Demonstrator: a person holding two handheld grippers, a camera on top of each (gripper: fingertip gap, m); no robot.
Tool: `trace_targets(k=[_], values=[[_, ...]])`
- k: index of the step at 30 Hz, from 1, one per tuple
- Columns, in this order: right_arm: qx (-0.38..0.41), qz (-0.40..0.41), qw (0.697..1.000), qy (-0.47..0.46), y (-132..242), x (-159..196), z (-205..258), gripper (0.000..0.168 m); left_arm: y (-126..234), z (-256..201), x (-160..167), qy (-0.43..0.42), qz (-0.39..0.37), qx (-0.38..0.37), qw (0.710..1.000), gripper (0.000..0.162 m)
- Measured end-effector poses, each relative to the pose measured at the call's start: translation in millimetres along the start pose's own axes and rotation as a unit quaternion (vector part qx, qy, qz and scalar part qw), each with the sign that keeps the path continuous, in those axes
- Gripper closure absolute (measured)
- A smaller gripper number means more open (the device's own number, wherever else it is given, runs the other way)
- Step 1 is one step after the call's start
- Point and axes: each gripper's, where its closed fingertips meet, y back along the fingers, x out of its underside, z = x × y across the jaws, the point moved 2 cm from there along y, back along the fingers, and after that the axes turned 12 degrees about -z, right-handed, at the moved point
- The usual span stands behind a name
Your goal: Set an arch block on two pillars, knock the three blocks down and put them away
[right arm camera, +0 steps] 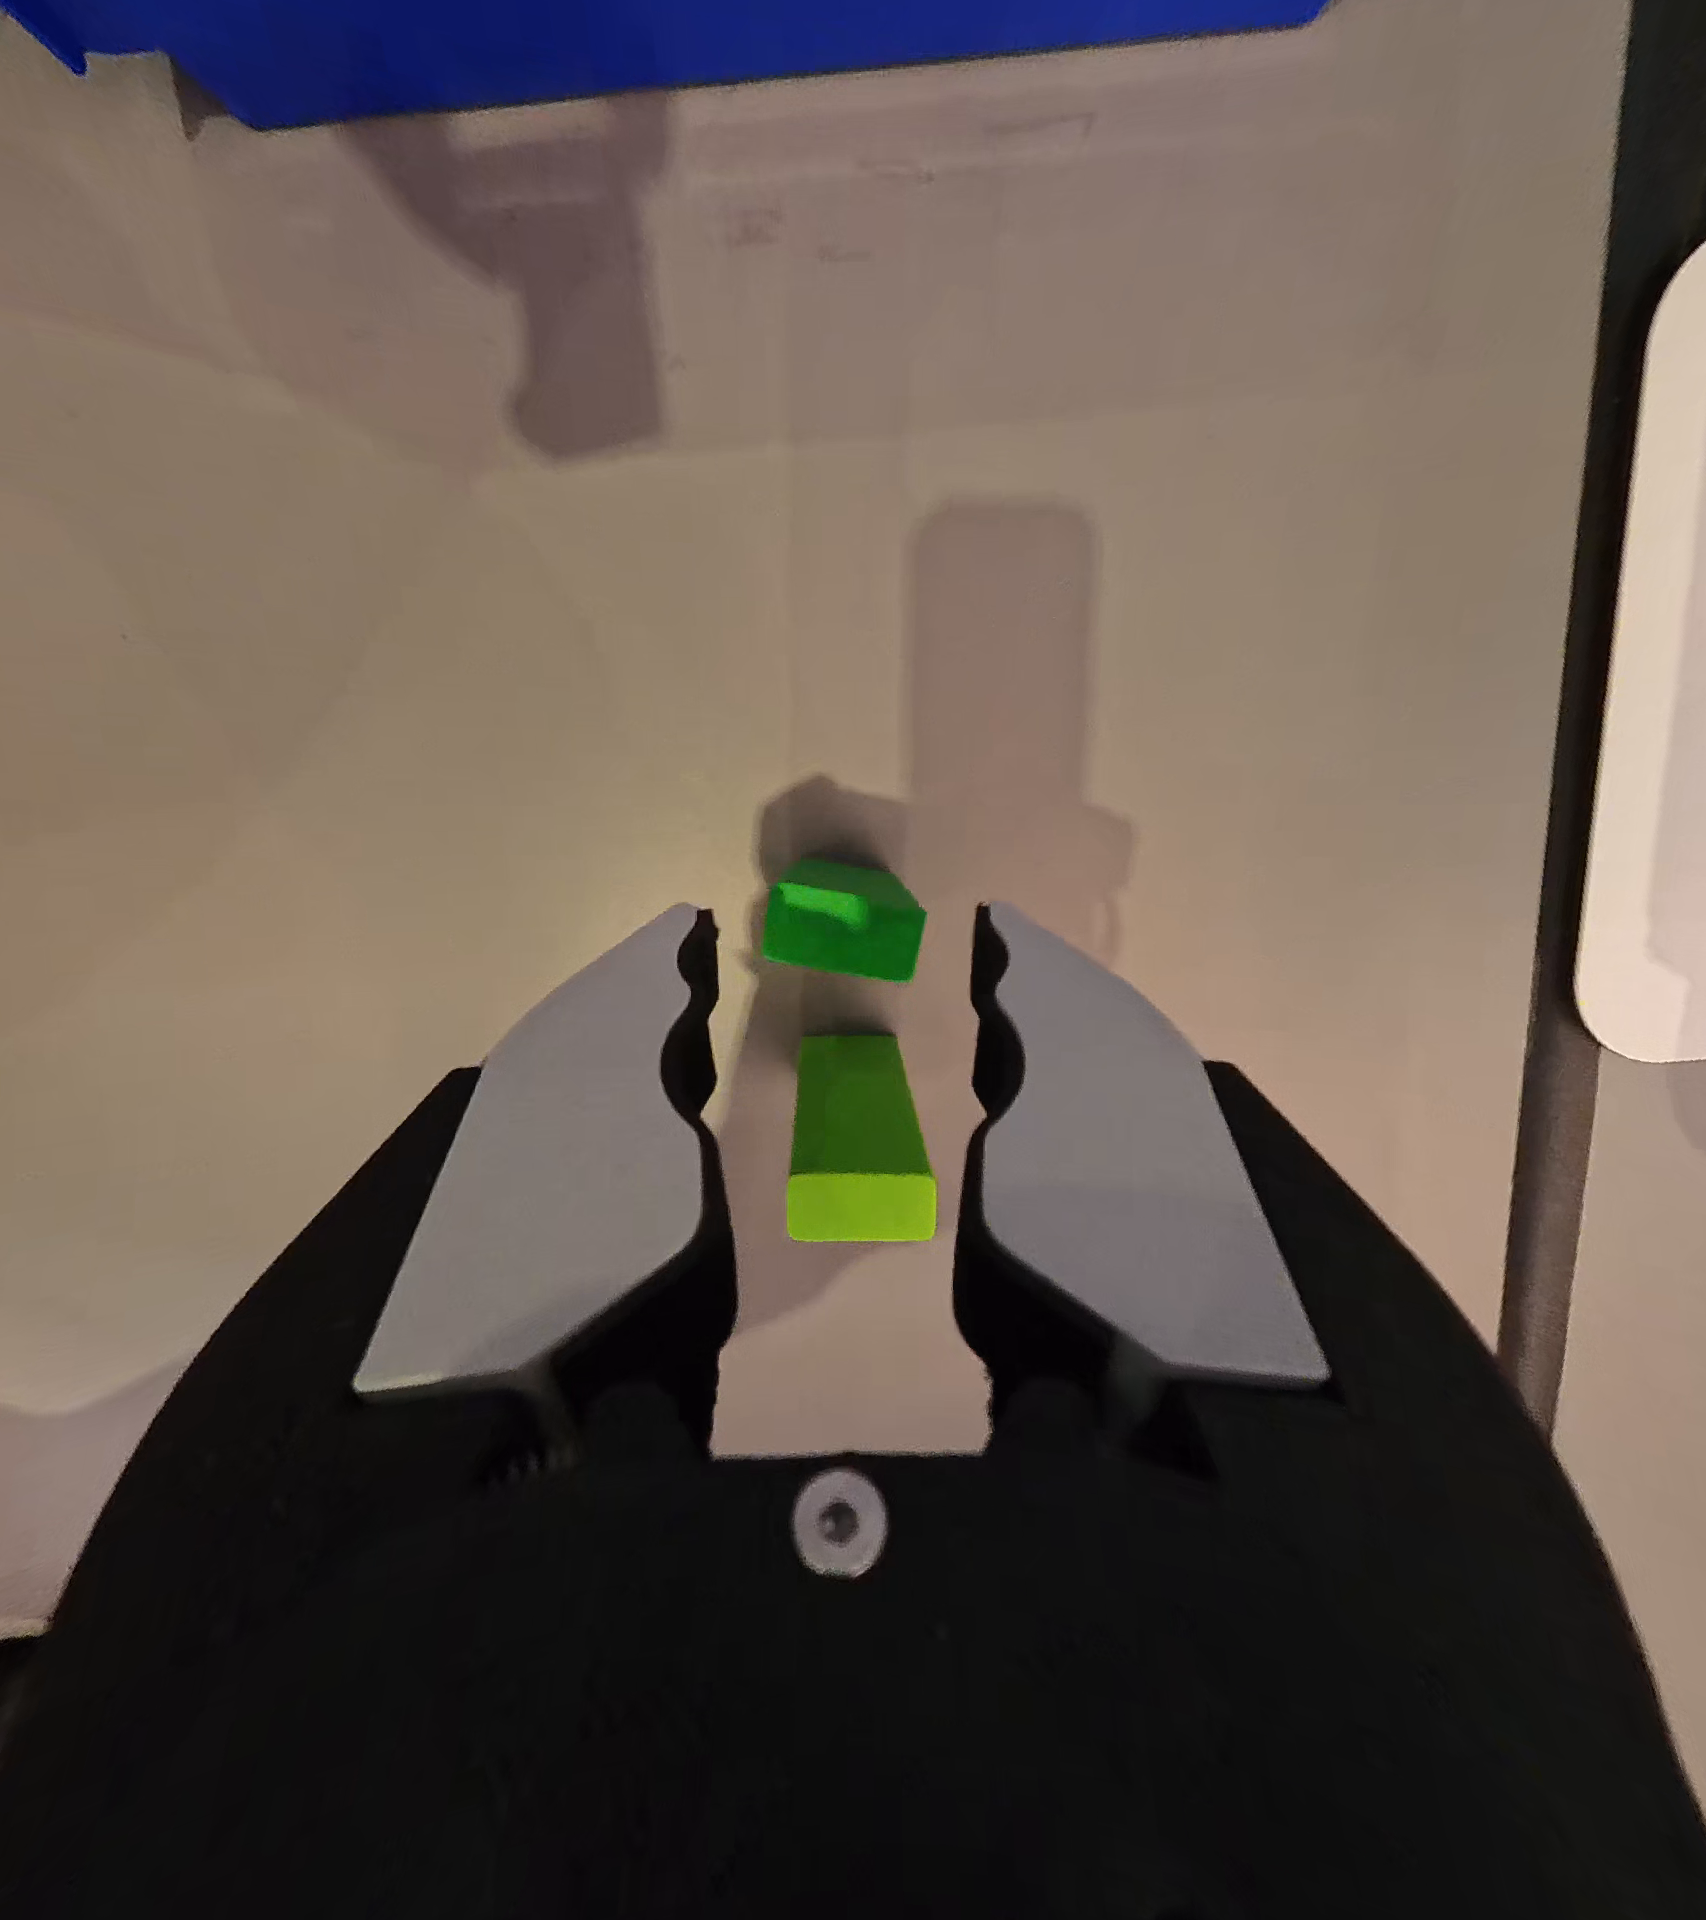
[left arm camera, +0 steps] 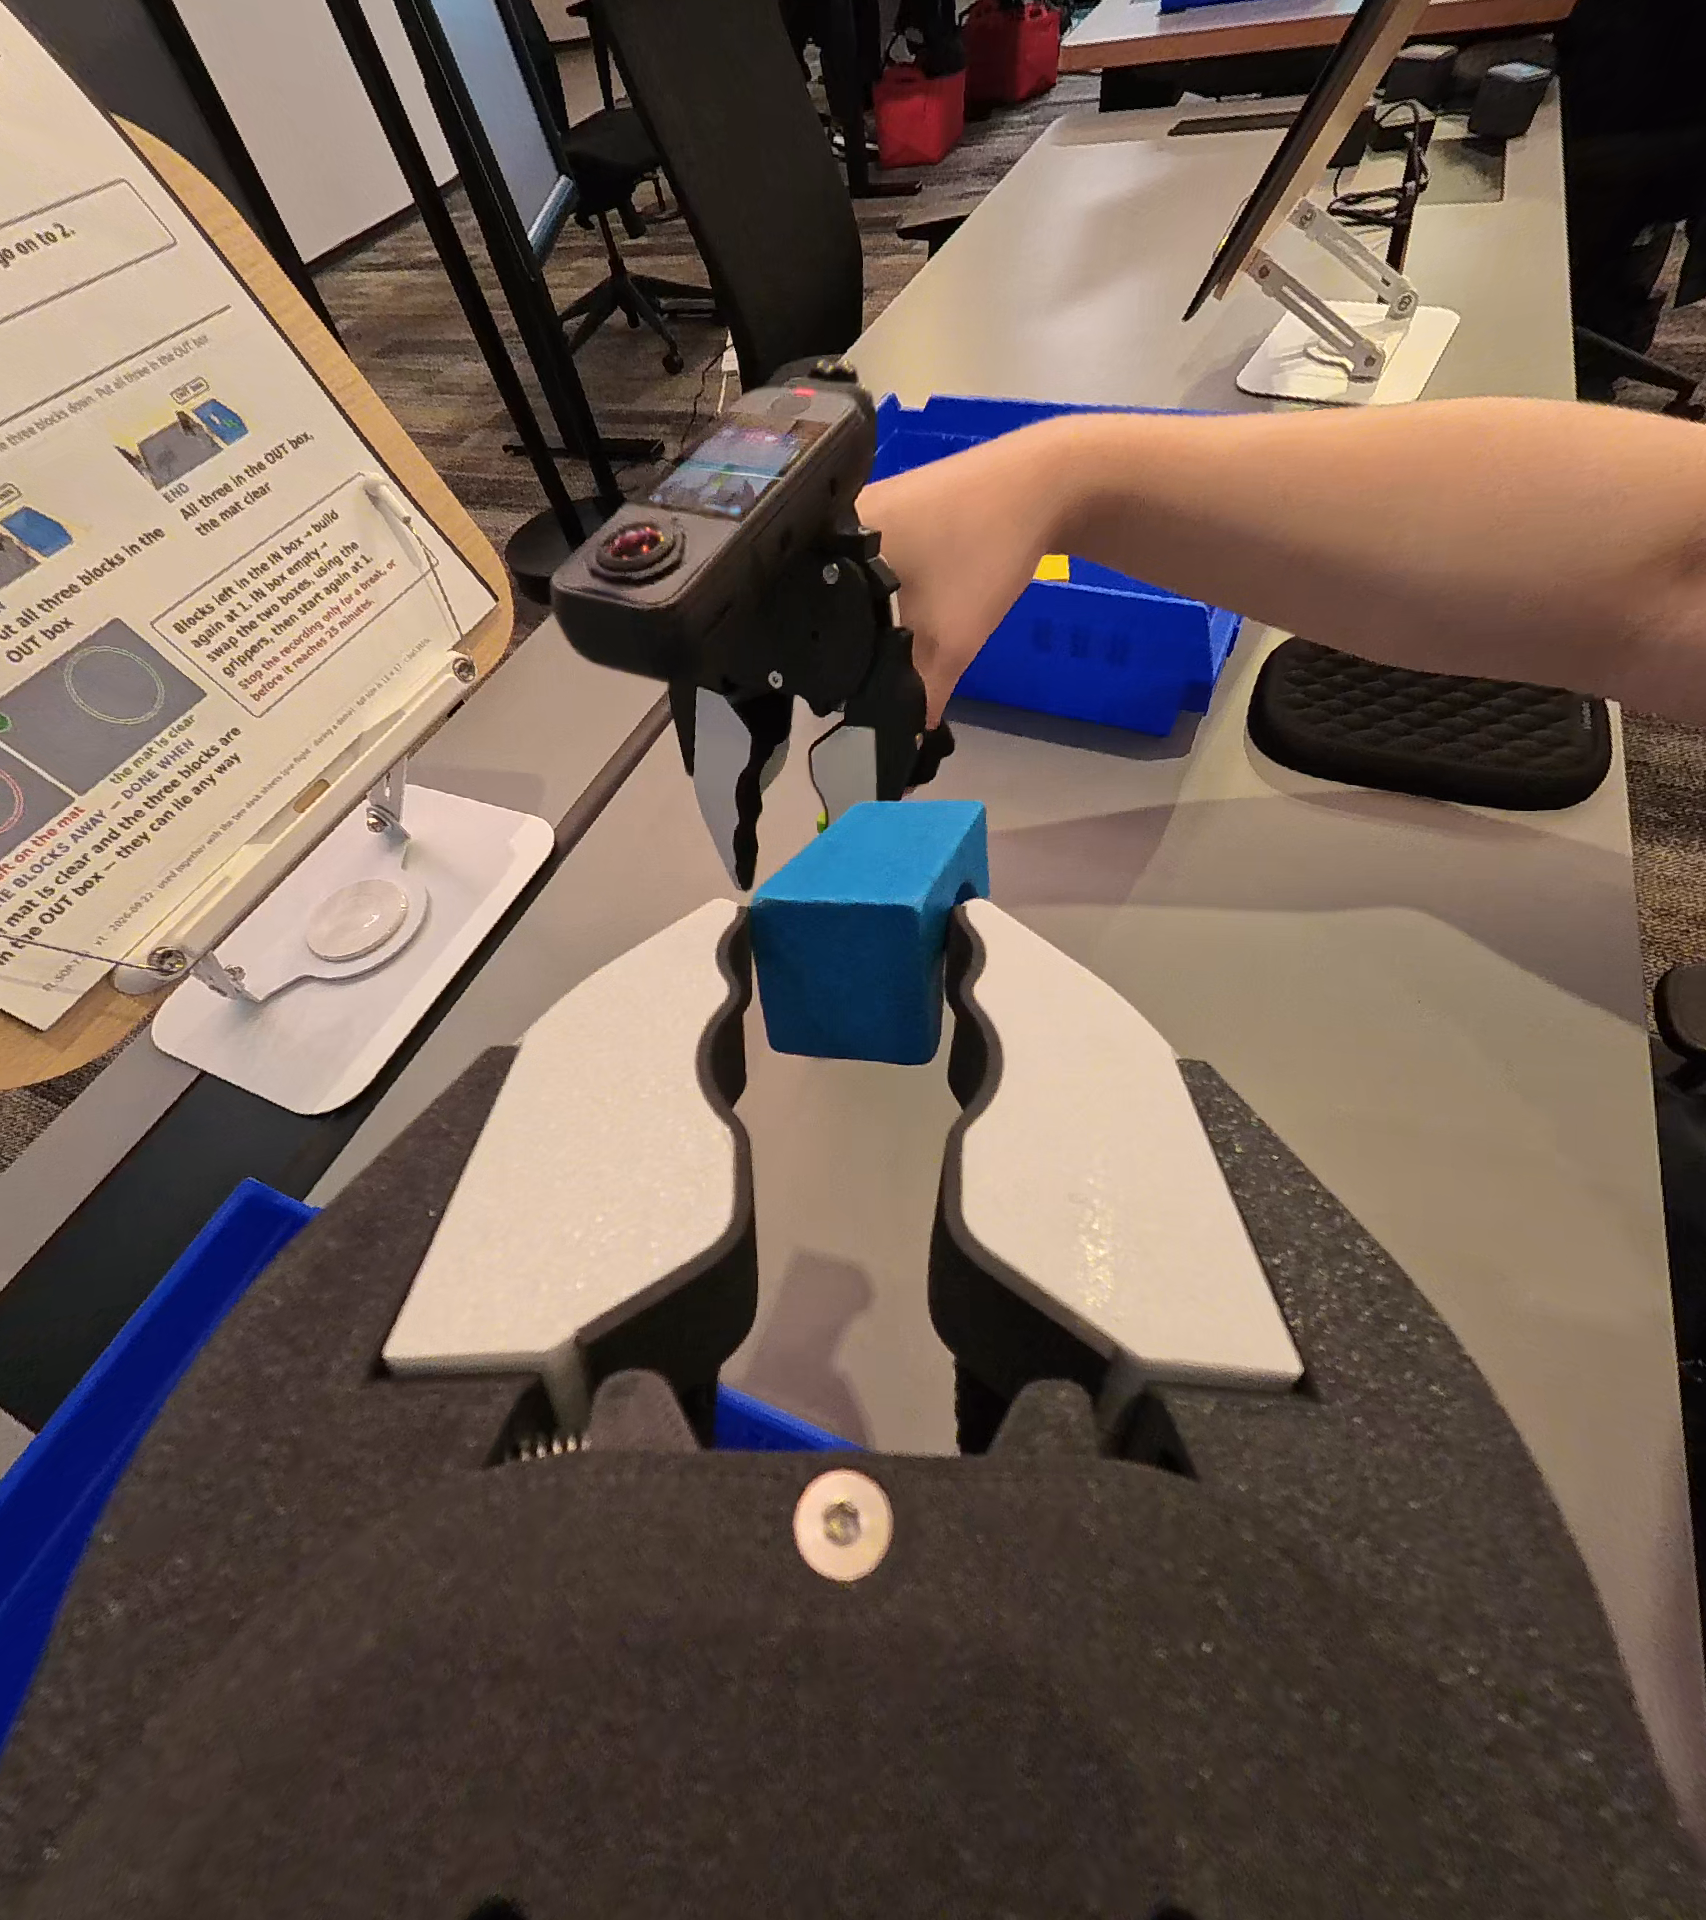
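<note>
Blue arch block [left arm camera: 854,940] gripped in left claw [left arm camera: 849,925] | right claw [right arm camera: 841,930] open, empty, above 2 green pillars [right arm camera: 859,1138]

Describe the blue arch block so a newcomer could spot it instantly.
Start at the long grey table and find the left gripper in the foreground. The blue arch block sits clamped between its fingertips. It is the only teal-blue block, with a notch in its side; the others are green.
</note>
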Motion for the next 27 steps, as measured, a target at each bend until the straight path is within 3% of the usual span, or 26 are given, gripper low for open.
trace_targets(k=[5,9,14,19,27], values=[[0.018,-0.046,0.999,0.011,22,-10,8,0.115,-3,-2,3,-0.002,0.007,0.003,1.000,0.126],[0.066,-0.125,0.990,0.028,63,-25,17,0.115,-16,-2,10,0.003,0.021,0.010,1.000,0.126],[0.067,-0.245,0.964,0.076,104,-56,55,0.116,-46,-3,23,0.010,0.029,0.018,0.999,0.126],[0.009,-0.270,0.960,0.074,103,-76,87,0.116,-61,-13,26,0.003,0.035,0.029,0.999,0.126],[-0.046,-0.264,0.962,0.047,83,-72,96,0.127,-63,-32,16,-0.018,0.026,0.052,0.998,0.127]])
